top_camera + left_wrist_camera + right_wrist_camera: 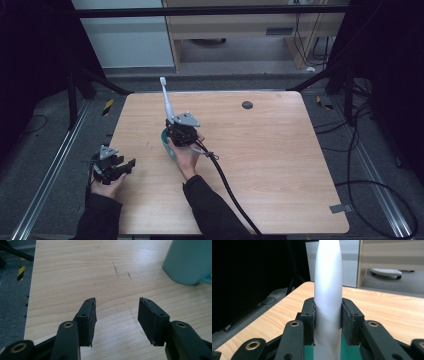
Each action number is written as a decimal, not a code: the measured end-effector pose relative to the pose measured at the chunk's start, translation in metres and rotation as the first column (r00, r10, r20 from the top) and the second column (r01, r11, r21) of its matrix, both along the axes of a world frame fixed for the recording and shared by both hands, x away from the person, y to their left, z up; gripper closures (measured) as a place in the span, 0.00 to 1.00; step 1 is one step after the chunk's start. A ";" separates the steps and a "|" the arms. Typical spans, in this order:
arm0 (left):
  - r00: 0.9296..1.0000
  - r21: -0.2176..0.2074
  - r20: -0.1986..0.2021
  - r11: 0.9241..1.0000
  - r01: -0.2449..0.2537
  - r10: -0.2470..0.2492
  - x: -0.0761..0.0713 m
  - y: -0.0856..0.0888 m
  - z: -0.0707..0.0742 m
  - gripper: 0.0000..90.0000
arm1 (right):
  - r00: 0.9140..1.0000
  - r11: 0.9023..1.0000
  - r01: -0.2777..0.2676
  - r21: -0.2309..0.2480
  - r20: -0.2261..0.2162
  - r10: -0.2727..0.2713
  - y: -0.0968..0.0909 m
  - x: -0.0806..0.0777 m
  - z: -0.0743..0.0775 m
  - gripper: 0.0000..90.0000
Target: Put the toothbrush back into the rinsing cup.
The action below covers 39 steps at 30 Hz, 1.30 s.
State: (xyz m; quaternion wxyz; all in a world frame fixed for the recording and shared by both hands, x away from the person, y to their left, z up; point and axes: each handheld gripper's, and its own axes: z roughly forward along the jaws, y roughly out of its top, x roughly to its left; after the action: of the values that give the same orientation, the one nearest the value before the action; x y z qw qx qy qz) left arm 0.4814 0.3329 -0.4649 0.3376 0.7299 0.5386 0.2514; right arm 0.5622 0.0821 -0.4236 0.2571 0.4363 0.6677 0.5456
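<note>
The toothbrush [166, 100] stands a little left of the middle of the high view, its white handle rising up and slightly left from the right claw [176, 131], with the head at the top. In the right gripper view the handle [328, 302] fills the middle of the frame, upright, and the right claw's [328, 322] two black pads are clamped against its sides. Below the pads a patch of green shows at the bottom edge; it is probably the mug, though that close view is too tight to be sure whether the handle's lower end is inside it.

The mug [166, 142] sits on the counter [280, 165] right under the right claw in the high view, mostly covered by the claw and the hand holding it, so what is in it cannot be told there. The left gripper view gives its pale teal wall [187, 261] in the upper right corner, standing on the wood.

The left claw [131, 165] lies at the lower left of the high view, near the counter's left edge and well apart from the mug. In its own view the left claw [117, 317] stands apart with bare wood between the jaws. A dark round spot [247, 104] marks the counter at upper centre.
</note>
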 end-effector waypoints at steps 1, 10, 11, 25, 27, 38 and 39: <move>1.000 0.000 0.000 1.000 0.000 0.000 0.000 0.000 0.000 0.54 | 1.000 1.000 -0.004 -0.004 -0.003 0.004 0.000 0.000 -0.001 0.74; 1.000 0.000 0.001 1.000 0.001 -0.001 0.000 0.000 0.000 0.54 | 1.000 0.999 -0.008 -0.031 -0.024 0.007 0.002 -0.002 -0.012 0.74; 1.000 0.001 0.000 1.000 0.001 -0.001 0.000 0.000 0.000 0.54 | 1.000 0.999 -0.008 -0.032 -0.029 0.007 0.003 -0.002 -0.013 0.74; 1.000 0.001 0.001 1.000 0.002 -0.002 0.000 0.000 0.000 0.54 | 0.996 0.997 -0.020 -0.078 -0.087 0.013 0.007 -0.001 -0.024 0.73; 1.000 0.001 0.000 1.000 0.002 -0.002 0.000 0.000 0.000 0.54 | 0.996 0.996 -0.024 -0.087 -0.086 0.017 0.007 -0.002 -0.023 0.73; 1.000 0.001 -0.001 1.000 0.002 -0.002 0.000 -0.001 0.000 0.54 | 0.999 0.998 -0.020 -0.067 -0.029 0.018 0.002 -0.007 -0.011 0.64; 1.000 0.000 0.000 1.000 0.002 -0.002 0.000 -0.001 0.000 0.54 | 1.000 0.998 -0.021 -0.062 -0.022 0.019 0.001 -0.008 -0.009 0.61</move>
State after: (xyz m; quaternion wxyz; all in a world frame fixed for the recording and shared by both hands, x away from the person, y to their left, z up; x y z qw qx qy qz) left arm 0.4816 0.3320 -0.4651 0.3377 0.7306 0.5378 0.2510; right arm 0.5542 0.0834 -0.4323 0.2579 0.4273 0.6915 0.5223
